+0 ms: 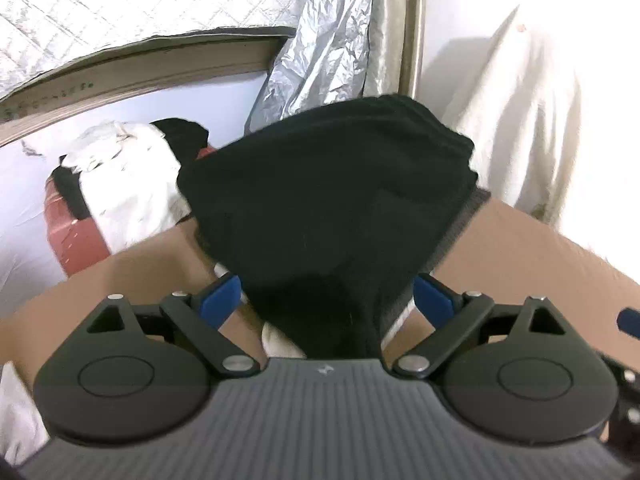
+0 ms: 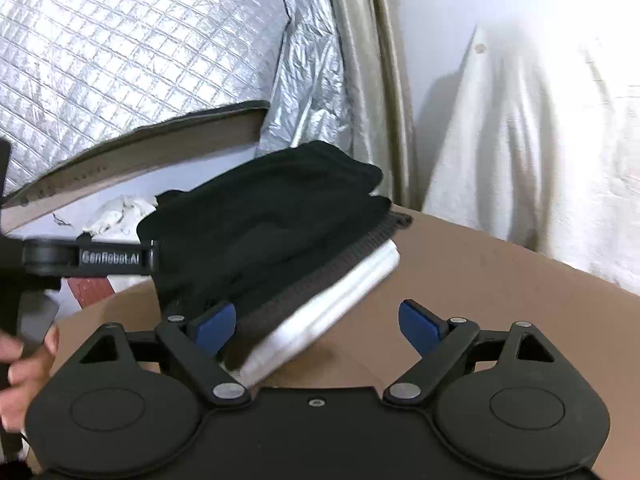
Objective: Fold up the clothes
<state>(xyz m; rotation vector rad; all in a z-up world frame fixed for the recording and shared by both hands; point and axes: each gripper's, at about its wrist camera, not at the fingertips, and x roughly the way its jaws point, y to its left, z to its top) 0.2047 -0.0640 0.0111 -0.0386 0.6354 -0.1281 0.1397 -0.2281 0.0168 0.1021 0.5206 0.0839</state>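
A folded stack lies on the brown table (image 1: 520, 256). A black garment (image 1: 328, 184) is on top, over a grey knitted layer (image 2: 304, 284) and a white folded piece (image 2: 332, 312). My left gripper (image 1: 327, 296) is open, its blue pads on either side of the black garment's near end and not pressing it. My right gripper (image 2: 316, 326) is open too. Its left pad is at the stack's near corner and its right pad is over bare table. In the right wrist view a hand (image 2: 24, 360) holds the left tool's black arm (image 2: 108, 258) against the stack's left side.
Unfolded white and black clothes (image 1: 124, 184) lie heaped on a red object (image 1: 76, 240) beyond the table's left edge. A silver quilted sheet (image 2: 120, 48), a curtain (image 2: 360, 80) and a hanging white cloth (image 2: 540, 140) stand behind. A brown board edge (image 1: 132, 76) crosses the left.
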